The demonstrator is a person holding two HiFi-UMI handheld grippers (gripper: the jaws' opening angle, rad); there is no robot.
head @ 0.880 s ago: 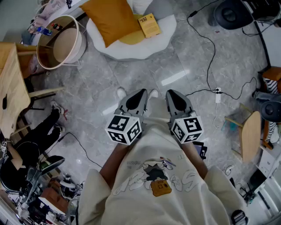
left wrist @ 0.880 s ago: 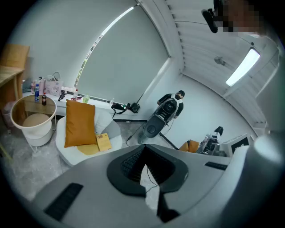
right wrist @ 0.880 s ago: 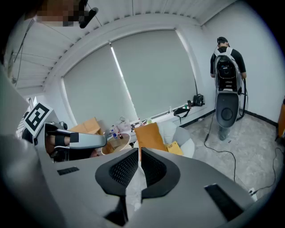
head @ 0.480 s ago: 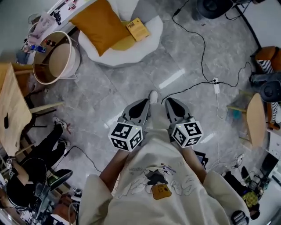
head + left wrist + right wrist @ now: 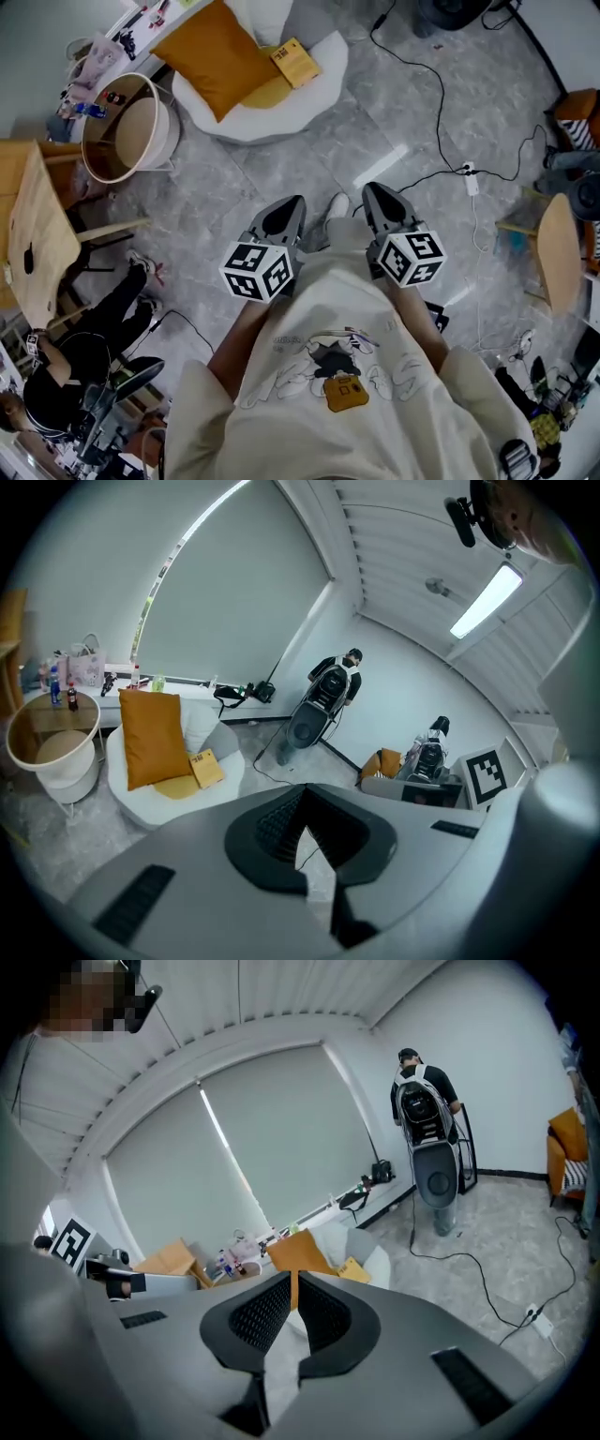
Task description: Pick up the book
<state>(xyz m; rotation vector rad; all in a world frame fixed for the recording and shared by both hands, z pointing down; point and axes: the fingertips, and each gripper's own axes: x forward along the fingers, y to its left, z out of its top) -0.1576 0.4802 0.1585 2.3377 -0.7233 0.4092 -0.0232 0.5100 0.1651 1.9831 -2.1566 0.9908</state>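
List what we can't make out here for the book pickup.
The book: cover print too small in every view.
The book's lower edge: right gripper view, behind the right tongs.
The white chair: top cut by the head view's edge, part under the orange cushion.

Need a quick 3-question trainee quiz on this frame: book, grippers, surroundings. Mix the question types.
1. True or false: the left gripper is holding the book.
2. Which thing lies next to the book on the white floor seat?
A. an orange cushion
B. a laptop
C. a green bottle
3. Fill in the blank: the right gripper has its jaws ____, with nothing between them.

Key
1. False: the book lies on the seat across the floor, far from both grippers.
2. A
3. shut
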